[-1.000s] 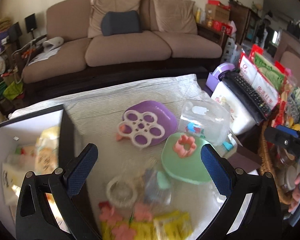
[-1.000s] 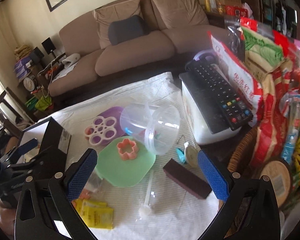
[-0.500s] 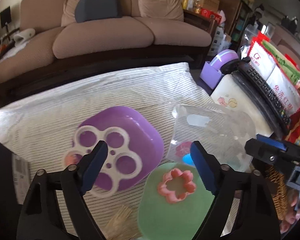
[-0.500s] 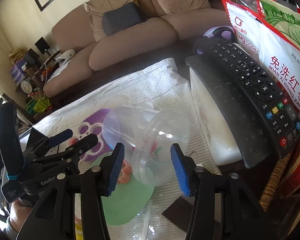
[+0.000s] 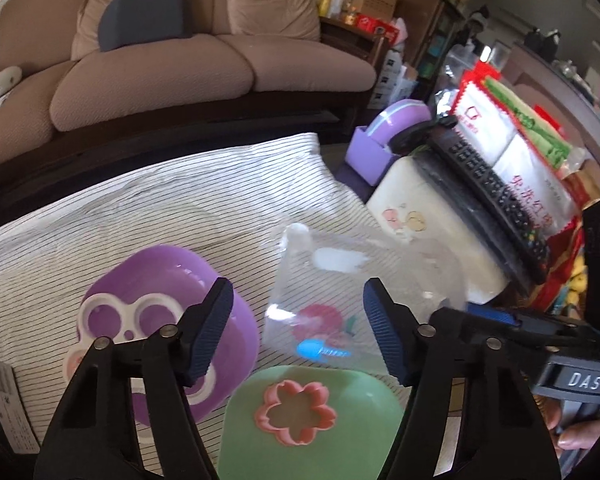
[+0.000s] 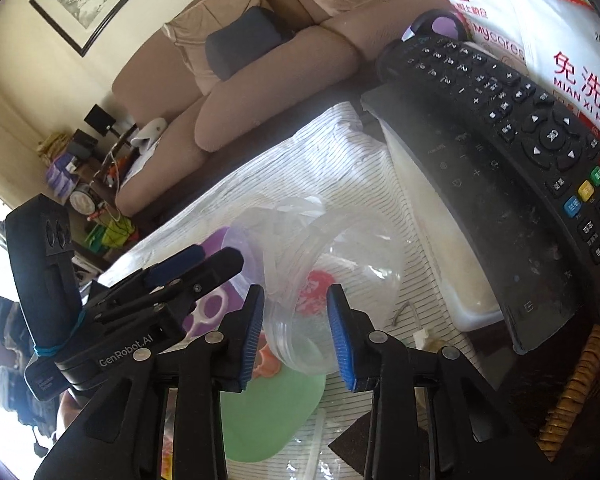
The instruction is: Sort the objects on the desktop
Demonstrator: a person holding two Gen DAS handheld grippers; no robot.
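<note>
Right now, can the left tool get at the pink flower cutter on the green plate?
Probably yes. The left tool stands open just above the pink flower cutter, which lies alone on the green plate. The clear plastic container and right tool sit farther back.

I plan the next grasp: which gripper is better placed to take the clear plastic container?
Right. The right gripper already has its jaws around the clear plastic container's rim, while the left gripper is open, with the container beyond its tips.
</note>
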